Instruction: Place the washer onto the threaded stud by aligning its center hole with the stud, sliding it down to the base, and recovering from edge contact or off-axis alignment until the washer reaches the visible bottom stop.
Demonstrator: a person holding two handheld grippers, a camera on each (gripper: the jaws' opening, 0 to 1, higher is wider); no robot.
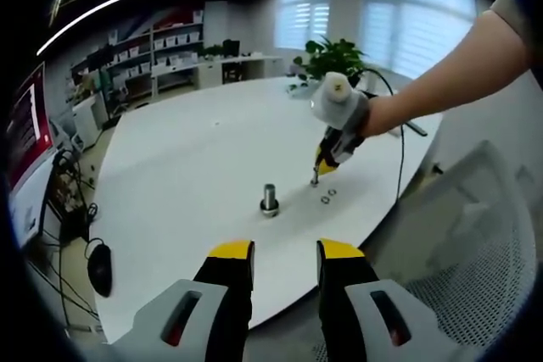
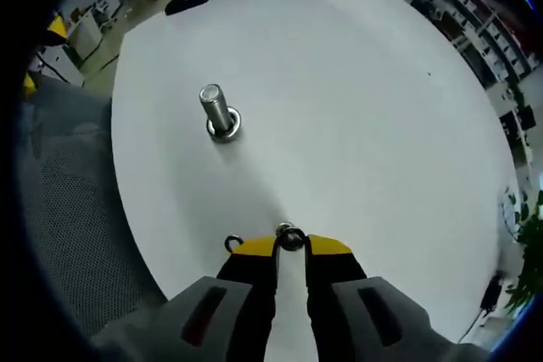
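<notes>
Left gripper (image 1: 286,253): my jaws rise from the bottom centre of the left gripper view, parted with a clear gap, holding nothing, hanging off the near edge of the white table (image 1: 187,167).

Threaded stud (image 1: 270,199) stands upright just below frame centre in that view, on its ring-shaped base. In the right gripper view the stud (image 2: 215,110) sits upper left of centre, same upright pose, nothing on its shank that I can see.

Right gripper (image 2: 290,245): jaws nearly closed, tips pinching a small washer (image 2: 291,237) at bottom centre of the right gripper view, low over the table surface. A second washer (image 2: 233,243) lies just left of my left jaw tip, touching or nearly so; can't tell which.

From the left gripper view, the right gripper (image 1: 316,177) comes in right of centre, pointing down at the table, with my hand (image 1: 373,116) on it. Two loose washers (image 1: 328,197) lie on the table right next to its tip. The stud is a short way to the left of them.

Plant (image 1: 335,57) stands at the far table edge, top centre-right. Mesh chair (image 1: 475,243) at lower right.
</notes>
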